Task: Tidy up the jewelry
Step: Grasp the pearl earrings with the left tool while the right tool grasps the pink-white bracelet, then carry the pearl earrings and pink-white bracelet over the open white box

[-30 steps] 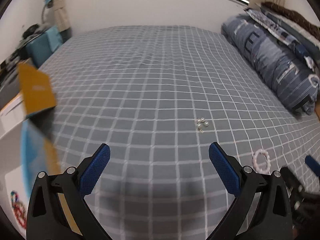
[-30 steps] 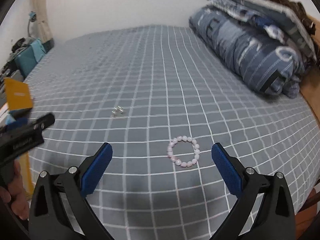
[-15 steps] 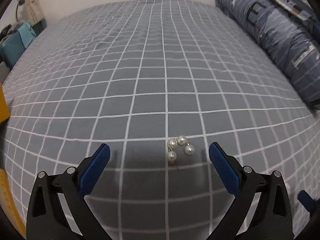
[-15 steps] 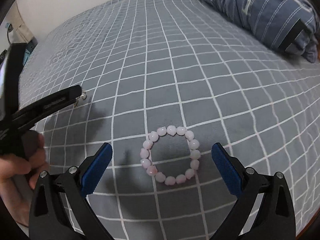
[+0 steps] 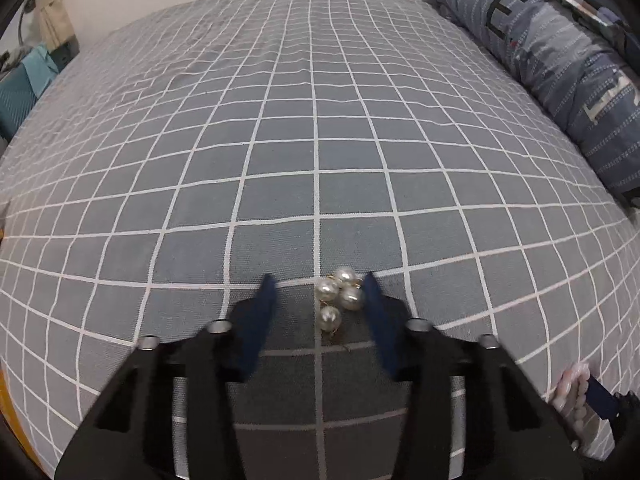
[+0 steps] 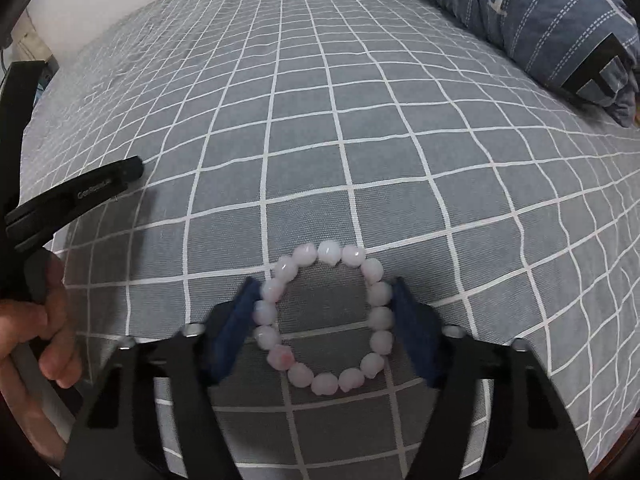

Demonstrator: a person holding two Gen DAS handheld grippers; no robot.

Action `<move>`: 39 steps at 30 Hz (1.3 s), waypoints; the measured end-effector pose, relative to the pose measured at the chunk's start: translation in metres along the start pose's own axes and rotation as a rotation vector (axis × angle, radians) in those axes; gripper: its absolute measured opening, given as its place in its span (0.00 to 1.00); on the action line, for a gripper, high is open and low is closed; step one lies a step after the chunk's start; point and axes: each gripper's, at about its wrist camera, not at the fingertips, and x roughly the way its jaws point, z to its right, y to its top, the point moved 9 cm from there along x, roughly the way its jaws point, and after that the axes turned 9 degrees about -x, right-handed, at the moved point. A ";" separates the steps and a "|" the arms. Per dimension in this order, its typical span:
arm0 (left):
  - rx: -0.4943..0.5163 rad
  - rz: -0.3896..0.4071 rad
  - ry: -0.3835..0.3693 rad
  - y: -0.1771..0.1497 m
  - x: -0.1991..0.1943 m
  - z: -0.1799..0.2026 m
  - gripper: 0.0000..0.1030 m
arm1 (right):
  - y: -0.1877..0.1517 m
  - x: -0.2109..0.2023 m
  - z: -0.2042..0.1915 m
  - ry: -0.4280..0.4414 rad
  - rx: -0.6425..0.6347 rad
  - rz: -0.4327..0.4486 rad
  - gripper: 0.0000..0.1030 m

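Note:
A small cluster of white pearl earrings (image 5: pixel 338 298) lies on the grey checked bedspread (image 5: pixel 316 140). My left gripper (image 5: pixel 320 290) is low over it, jaws partly closed around the cluster; the right pad is close to the pearls, the left pad apart. A pink bead bracelet (image 6: pixel 376 272) lies flat on the bedspread (image 6: pixel 320 120). My right gripper (image 6: pixel 325 294) straddles it, both blue pads against its outer sides. The bracelet also shows at the lower right of the left wrist view (image 5: pixel 570 384). The left gripper's body (image 6: pixel 76 196) shows at the left of the right wrist view.
A folded blue quilt (image 5: pixel 560 52) lies along the bed's right side; it also shows in the right wrist view (image 6: pixel 560 20). A teal item (image 5: pixel 24 84) stands beyond the bed's left edge. An orange edge (image 5: pixel 4 396) shows at the lower left.
Both grippers have come down and forward onto the bedspread and narrowed. The left now brackets the pearl earrings; the right now presses against the bracelet's sides.

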 end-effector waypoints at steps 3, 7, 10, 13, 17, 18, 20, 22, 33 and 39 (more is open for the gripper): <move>0.015 0.008 -0.007 -0.001 -0.002 0.003 0.22 | -0.001 -0.002 0.002 0.002 0.023 -0.004 0.11; 0.017 0.016 -0.015 -0.004 -0.006 0.001 0.22 | -0.001 -0.003 0.002 -0.012 0.020 0.005 0.10; 0.016 0.020 -0.017 -0.005 -0.009 -0.001 0.22 | 0.000 -0.004 0.002 -0.010 0.021 0.015 0.10; 0.019 0.023 -0.017 -0.007 -0.012 -0.004 0.22 | 0.003 -0.004 0.001 -0.007 0.020 0.021 0.10; 0.023 0.035 -0.013 -0.004 -0.016 -0.002 0.22 | 0.003 -0.007 0.002 -0.006 0.018 0.029 0.10; 0.024 0.040 -0.011 -0.004 -0.018 -0.002 0.22 | 0.003 -0.008 0.001 -0.006 0.019 0.032 0.10; 0.026 0.047 -0.011 -0.003 -0.021 -0.001 0.22 | 0.005 -0.011 0.001 -0.006 0.018 0.041 0.10; 0.029 0.054 -0.009 -0.003 -0.024 -0.002 0.22 | 0.004 -0.015 0.003 -0.013 0.016 0.047 0.10; 0.027 0.073 -0.009 -0.005 -0.046 -0.004 0.22 | 0.003 -0.045 0.006 -0.011 0.020 0.090 0.10; 0.031 0.073 -0.012 -0.010 -0.055 -0.005 0.22 | 0.002 -0.059 0.004 -0.016 0.016 0.105 0.10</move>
